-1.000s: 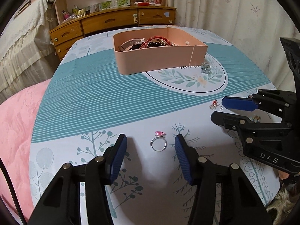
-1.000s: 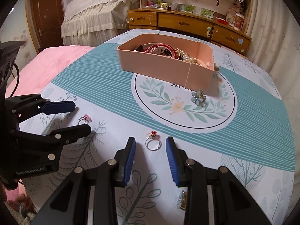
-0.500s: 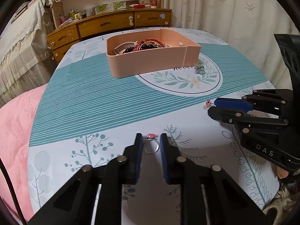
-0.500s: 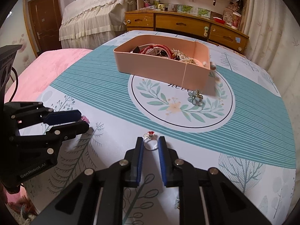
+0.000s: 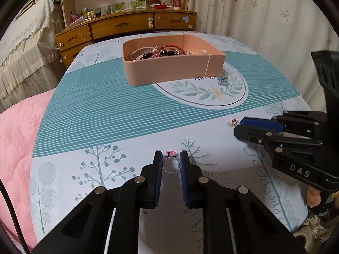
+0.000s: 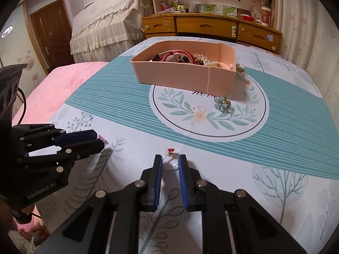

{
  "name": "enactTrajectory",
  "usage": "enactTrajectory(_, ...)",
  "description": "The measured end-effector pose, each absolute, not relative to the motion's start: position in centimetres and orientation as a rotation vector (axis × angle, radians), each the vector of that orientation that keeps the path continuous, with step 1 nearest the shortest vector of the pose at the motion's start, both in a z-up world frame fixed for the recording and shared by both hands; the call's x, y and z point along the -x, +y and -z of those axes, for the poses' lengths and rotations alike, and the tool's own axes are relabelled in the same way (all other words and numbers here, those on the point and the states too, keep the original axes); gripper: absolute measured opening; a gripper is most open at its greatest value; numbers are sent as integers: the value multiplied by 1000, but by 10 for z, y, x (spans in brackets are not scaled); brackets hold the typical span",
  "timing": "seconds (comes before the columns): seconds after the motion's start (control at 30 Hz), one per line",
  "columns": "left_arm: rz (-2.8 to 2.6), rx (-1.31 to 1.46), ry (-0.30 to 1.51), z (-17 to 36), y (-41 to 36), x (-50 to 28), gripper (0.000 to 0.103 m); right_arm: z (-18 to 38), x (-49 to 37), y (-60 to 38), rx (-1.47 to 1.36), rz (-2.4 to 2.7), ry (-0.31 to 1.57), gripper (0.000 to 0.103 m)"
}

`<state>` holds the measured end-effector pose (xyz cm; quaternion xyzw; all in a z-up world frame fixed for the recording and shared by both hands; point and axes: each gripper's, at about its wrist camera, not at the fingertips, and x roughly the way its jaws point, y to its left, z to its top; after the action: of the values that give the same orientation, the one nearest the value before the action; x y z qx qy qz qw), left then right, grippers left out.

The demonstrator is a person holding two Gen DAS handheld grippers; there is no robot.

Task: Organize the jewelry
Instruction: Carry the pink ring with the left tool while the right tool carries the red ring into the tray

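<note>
A bedroom with cream curtains and a wooden drawer chest (image 5: 127,26) frames a desk (image 5: 101,110) under a teal-striped cloth printed with trees and a leaf wreath. At the far left a pink blanket (image 5: 14,139) borders the desk. Left of centre at the near edge, the left gripper (image 5: 171,158) has its 2 blue-padded jaws closed against a thin silver ring with a pink stone (image 5: 171,163), the band pinched on both sides and the stone pointing away. Past it, mid-desk, a peach-coloured rectangular plastic tray (image 5: 169,69) holds dark beads, red cords and other jewellery. Just right of the tray's near corner, a small blue flower-shaped ornament (image 5: 222,80) lies on the wreath print. Further right, the right gripper (image 6: 170,162) has its jaws clamped the same way on a thin silver ring with a red stone (image 6: 170,160), low over the cloth; whether either ring touches the cloth cannot be told.
</note>
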<state>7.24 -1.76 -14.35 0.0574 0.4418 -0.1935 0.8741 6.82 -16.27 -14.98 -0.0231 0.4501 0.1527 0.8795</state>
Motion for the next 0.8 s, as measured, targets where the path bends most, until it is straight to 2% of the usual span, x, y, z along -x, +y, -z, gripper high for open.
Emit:
enactTrajectory(0.23,413,-85,875,105,-11,-74,14,119,-66,-165,26,-350,896,15)
enactTrajectory(0.63,409,-107,721,-11,-9,-118,14,-21,-113,-186,-37,-381,708,15)
enactTrajectory(0.8,396,-109,690,-40,-18,-156,14,-51,-152,-187,-90,-371,671,16)
